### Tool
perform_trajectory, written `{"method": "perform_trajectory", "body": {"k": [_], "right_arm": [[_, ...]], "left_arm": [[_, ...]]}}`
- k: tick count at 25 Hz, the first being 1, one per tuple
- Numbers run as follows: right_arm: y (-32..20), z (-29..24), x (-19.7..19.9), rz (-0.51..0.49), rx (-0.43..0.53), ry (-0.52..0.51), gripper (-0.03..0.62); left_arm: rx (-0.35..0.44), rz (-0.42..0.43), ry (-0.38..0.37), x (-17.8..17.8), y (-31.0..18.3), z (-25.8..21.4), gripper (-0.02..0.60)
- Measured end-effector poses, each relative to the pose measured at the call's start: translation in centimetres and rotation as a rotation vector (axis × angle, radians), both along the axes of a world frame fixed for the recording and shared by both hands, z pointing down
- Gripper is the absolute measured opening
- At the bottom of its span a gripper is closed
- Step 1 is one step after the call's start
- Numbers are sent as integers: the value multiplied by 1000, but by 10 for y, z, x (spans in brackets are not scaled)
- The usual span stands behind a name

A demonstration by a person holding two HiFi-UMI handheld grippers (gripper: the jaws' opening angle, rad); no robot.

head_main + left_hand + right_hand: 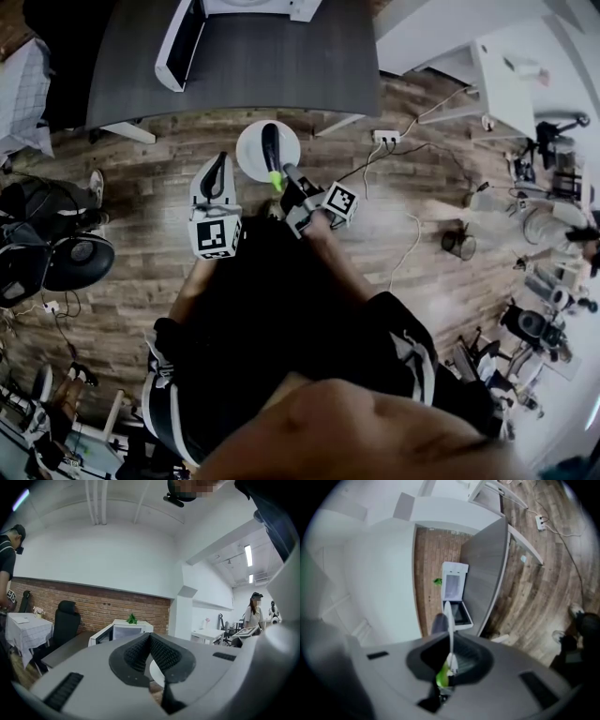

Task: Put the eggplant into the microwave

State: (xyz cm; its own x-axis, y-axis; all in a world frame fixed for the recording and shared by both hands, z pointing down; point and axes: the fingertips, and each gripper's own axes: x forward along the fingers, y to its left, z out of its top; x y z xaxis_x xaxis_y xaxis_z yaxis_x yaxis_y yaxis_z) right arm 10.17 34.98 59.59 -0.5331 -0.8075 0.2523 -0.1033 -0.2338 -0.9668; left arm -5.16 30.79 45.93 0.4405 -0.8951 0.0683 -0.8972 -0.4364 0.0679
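Two claws out front. Right claw (pixel 289 180) clenched on the rim of a white plate (pixel 251 155); eggplant (pixel 270 145) lies on the plate, green stem at the claw's tips. Left claw (pixel 221 159) closed, empty, just beside the plate.

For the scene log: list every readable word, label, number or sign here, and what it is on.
No text can be read.
Left gripper cube: square black-and-white marker, no letters.
Right gripper cube: the same.
Microwave: any print is too small and blurred to read.
Plate: blank.
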Motion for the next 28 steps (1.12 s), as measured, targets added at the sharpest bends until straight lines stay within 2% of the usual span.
{"method": "perform_trajectory", "body": {"k": [17,28], "right_arm": [[-22,-6,-70,61,20,-18,39],[-41,-9,-74,56,22,-20,38]], "left_arm": [[0,49,1,-77,-16,1,35],[-2,53,17,-76,-31,2,35]]}}
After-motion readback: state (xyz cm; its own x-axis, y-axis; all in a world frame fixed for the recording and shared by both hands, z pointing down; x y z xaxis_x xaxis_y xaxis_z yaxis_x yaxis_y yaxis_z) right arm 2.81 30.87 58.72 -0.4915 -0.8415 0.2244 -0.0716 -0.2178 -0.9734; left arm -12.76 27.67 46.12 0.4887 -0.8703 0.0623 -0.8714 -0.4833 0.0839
